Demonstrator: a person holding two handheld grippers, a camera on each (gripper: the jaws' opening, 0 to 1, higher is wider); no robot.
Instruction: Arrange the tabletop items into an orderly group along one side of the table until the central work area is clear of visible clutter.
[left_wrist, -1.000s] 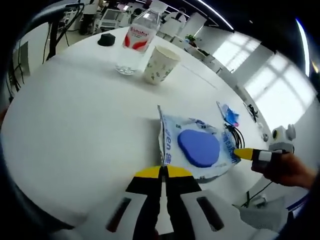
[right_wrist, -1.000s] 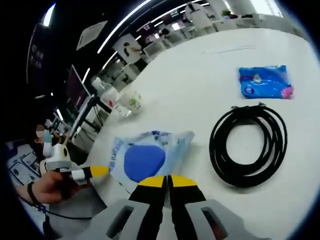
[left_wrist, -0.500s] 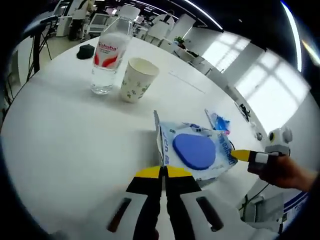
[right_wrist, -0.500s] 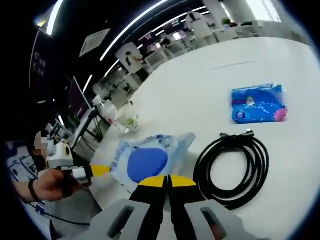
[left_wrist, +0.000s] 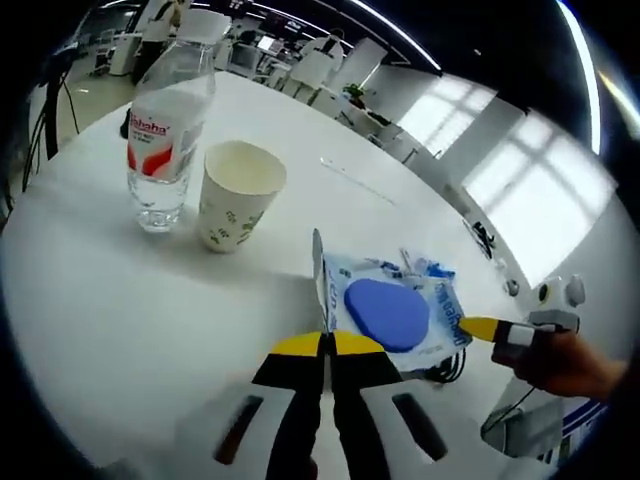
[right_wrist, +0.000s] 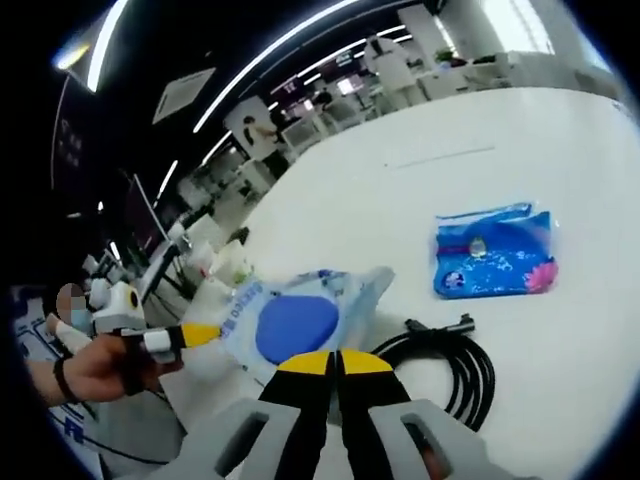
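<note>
Bright windows (left_wrist: 520, 180); ceiling light strips (right_wrist: 270, 50); office desks (right_wrist: 480, 65).

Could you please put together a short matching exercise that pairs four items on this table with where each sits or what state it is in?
Things:
1. water bottle
2. paper cup
3. wet wipes pack
4. black cable

Descriptions:
A. coiled on the table
B. pinched at both ends by the two grippers
C. red label, white cap
D. open top, standing beside the bottle

Pairs: 1-C, 2-D, 3-B, 4-A
</note>
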